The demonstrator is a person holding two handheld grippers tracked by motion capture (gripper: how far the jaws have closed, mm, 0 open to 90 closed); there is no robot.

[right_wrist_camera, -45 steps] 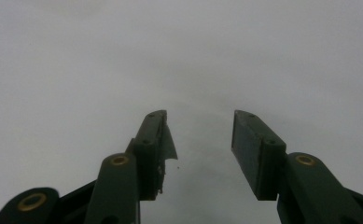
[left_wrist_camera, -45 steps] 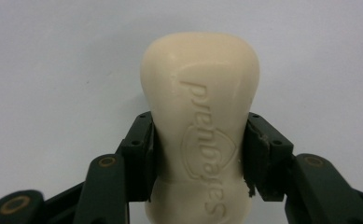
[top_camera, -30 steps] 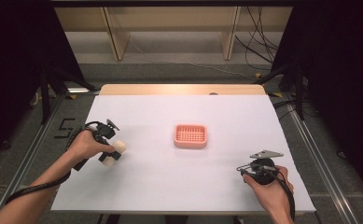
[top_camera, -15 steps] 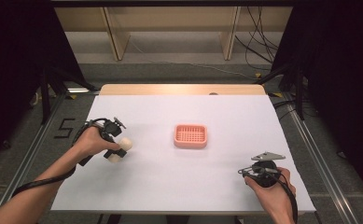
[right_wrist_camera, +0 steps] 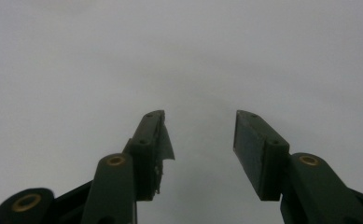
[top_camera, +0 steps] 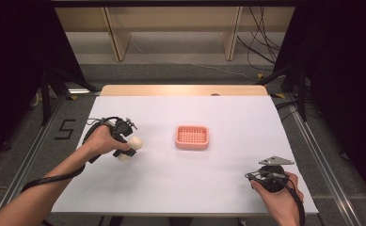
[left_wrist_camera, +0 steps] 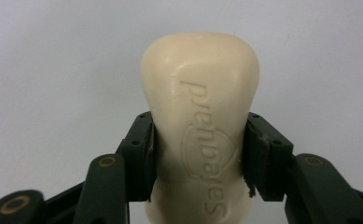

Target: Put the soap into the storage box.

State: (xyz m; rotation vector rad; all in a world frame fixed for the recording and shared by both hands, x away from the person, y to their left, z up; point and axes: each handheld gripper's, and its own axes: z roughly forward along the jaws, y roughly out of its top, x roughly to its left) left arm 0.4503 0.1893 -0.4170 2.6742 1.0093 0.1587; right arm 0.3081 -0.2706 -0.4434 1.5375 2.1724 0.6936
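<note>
A cream bar of soap (left_wrist_camera: 200,116) with embossed lettering sits between the black jaws of my left gripper (left_wrist_camera: 198,149), which is shut on its sides. In the high view that left gripper (top_camera: 126,147) holds the soap (top_camera: 132,147) just above the white table, left of a pink soap dish (top_camera: 192,137). At the table's front right my right gripper (top_camera: 253,175) rests in the person's hand. Its jaws stand open over bare white surface in the right gripper view (right_wrist_camera: 198,140), with nothing between them.
The white table top (top_camera: 185,188) ends in a wooden strip (top_camera: 185,90) at the far edge. Metal rails run along both sides. Shelving legs and cables stand on the floor beyond the table.
My left gripper has carried the soap to the right, toward the pink dish. The right gripper has stayed where it was.
</note>
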